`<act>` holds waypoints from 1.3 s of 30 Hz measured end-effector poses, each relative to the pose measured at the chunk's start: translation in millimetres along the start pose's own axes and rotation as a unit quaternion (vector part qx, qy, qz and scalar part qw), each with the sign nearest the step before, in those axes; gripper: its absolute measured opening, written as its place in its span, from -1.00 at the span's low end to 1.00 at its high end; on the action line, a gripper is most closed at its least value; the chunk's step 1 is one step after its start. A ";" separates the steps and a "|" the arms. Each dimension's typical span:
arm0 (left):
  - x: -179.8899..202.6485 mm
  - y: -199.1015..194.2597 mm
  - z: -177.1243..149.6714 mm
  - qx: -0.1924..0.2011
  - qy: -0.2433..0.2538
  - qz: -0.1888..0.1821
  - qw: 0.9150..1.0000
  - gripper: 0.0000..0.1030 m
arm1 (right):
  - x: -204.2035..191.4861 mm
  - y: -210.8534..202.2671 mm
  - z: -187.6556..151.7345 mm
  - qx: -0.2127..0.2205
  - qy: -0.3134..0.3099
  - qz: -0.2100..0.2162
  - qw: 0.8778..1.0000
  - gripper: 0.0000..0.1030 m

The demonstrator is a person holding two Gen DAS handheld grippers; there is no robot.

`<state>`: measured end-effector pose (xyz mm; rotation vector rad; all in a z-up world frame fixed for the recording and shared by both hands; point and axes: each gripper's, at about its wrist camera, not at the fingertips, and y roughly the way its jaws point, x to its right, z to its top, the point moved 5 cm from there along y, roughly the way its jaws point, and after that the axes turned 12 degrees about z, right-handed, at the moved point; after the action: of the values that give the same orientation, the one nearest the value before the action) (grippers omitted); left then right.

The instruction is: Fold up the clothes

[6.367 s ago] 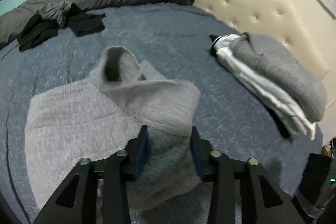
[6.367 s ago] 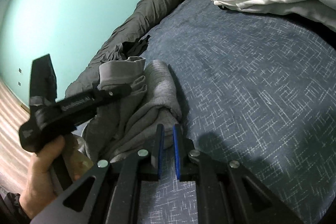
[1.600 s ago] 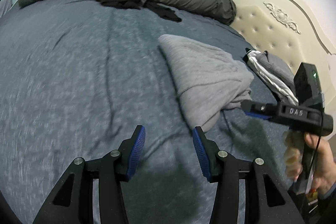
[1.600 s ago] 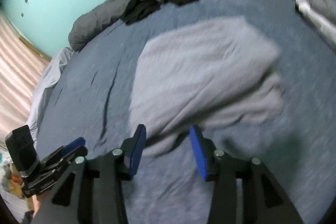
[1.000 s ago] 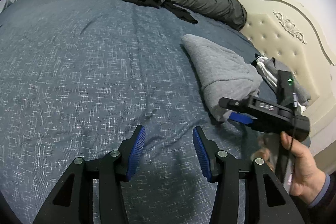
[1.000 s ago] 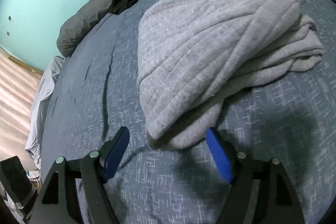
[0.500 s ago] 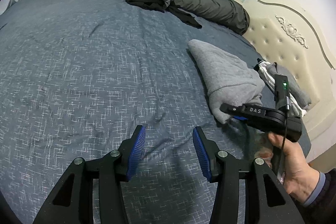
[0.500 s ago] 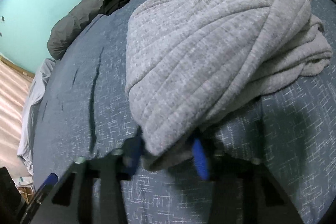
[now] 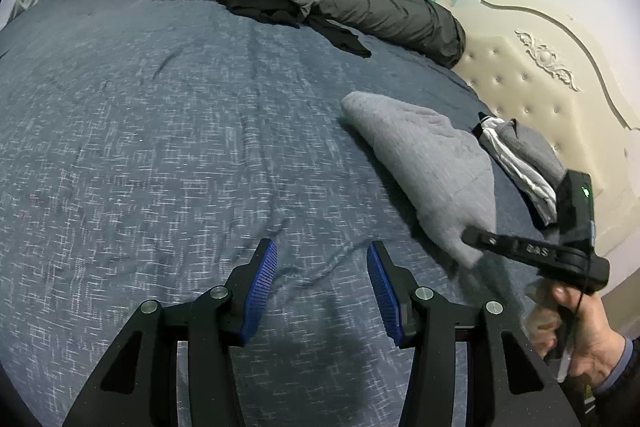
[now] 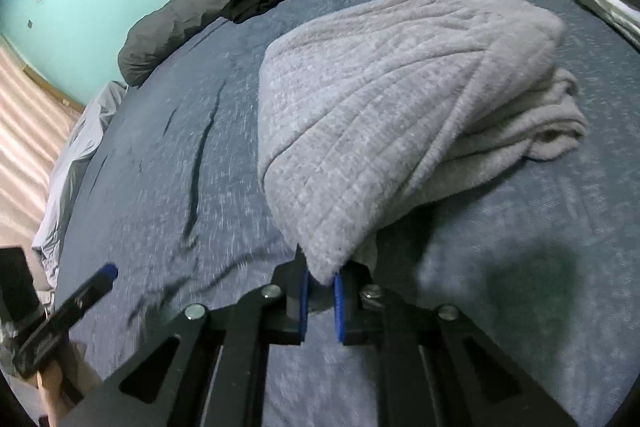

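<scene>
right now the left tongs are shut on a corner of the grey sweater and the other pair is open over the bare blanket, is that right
Not quite: the sides are swapped. The right wrist view shows the right tongs shut on a corner of the grey sweater. The left wrist view shows the left tongs open over the bare blanket, holding nothing.

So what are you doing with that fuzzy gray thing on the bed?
A person is folding clothes with a gripper in each hand. The right gripper has its fingers shut on a corner of the folded light gray sweater, which lies on the blue bedspread. The left gripper is open and holds nothing. A stack of folded clothes sits by the headboard.
</scene>
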<state>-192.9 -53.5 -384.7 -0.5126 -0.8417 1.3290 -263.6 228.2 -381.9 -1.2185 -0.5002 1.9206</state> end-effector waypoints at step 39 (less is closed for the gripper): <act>122.1 37.6 -28.0 -0.060 0.048 -0.061 0.995 0.16 | 138.0 -156.4 -23.7 0.005 0.005 -0.140 0.990 -0.84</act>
<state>-192.3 76.2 -401.2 -0.6051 -0.8627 1.1381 -209.8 430.5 -365.6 -1.0870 -0.6211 1.6768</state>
